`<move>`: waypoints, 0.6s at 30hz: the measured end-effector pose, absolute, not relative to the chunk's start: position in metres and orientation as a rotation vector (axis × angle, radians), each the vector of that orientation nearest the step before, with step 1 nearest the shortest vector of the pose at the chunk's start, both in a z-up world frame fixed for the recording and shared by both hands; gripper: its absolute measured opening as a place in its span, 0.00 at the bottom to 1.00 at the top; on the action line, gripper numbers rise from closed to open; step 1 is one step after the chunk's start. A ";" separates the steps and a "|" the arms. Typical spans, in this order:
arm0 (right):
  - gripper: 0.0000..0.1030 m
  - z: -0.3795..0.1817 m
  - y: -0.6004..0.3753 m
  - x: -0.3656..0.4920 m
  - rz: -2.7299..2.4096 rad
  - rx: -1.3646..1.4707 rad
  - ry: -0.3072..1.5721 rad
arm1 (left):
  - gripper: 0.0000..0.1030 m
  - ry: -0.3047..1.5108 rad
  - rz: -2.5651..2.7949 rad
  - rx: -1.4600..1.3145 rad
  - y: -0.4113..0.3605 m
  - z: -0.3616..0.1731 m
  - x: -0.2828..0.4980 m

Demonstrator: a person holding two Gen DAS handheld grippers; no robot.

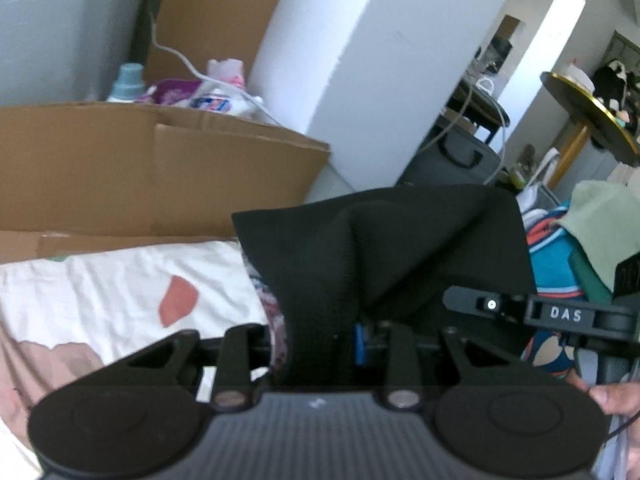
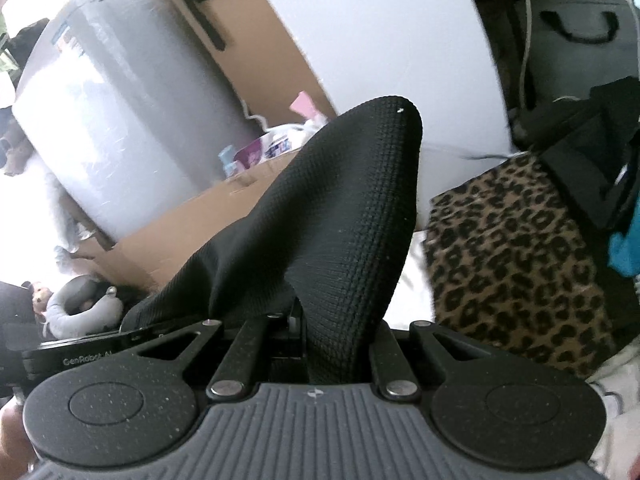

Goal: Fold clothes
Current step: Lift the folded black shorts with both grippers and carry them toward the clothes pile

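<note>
Left wrist view: our left gripper [image 1: 320,344] holds the black waffle-knit garment [image 1: 384,248] in its fingers, lifted above the white patterned bedsheet [image 1: 120,280]. Our right gripper [image 2: 320,344] pinches another bunch of it, fingers nearly shut. We judge this the lifting step; next we spread it flat.

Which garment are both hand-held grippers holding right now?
The black knit garment. It rises from between both grippers' jaws, while the leopard-print piece and the teal one lie apart, ungripped.

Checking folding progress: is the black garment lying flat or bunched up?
Bunched up. The black garment rises in a creased peak from both sets of jaws, lifted off the patterned sheet, not spread flat.
</note>
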State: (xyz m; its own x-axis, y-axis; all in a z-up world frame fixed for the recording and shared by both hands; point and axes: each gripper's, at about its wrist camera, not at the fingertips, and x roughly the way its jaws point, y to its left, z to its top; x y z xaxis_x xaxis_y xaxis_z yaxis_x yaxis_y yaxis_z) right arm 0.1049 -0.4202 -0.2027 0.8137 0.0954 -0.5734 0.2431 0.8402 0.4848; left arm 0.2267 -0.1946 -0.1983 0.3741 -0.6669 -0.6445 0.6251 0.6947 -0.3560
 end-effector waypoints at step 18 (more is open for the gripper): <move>0.08 -0.200 -0.484 0.045 -0.257 0.517 0.604 | 0.32 0.935 -0.880 -0.075 -0.284 -0.227 0.179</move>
State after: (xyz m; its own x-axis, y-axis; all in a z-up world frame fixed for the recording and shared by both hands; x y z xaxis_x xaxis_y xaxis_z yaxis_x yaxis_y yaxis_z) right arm 0.0455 -0.4842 -0.2002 0.7971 -0.0805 -0.5984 0.3750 0.8429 0.3860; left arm 0.1794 -0.2841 -0.2267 0.2833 -0.6870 -0.6692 0.6260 0.6611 -0.4137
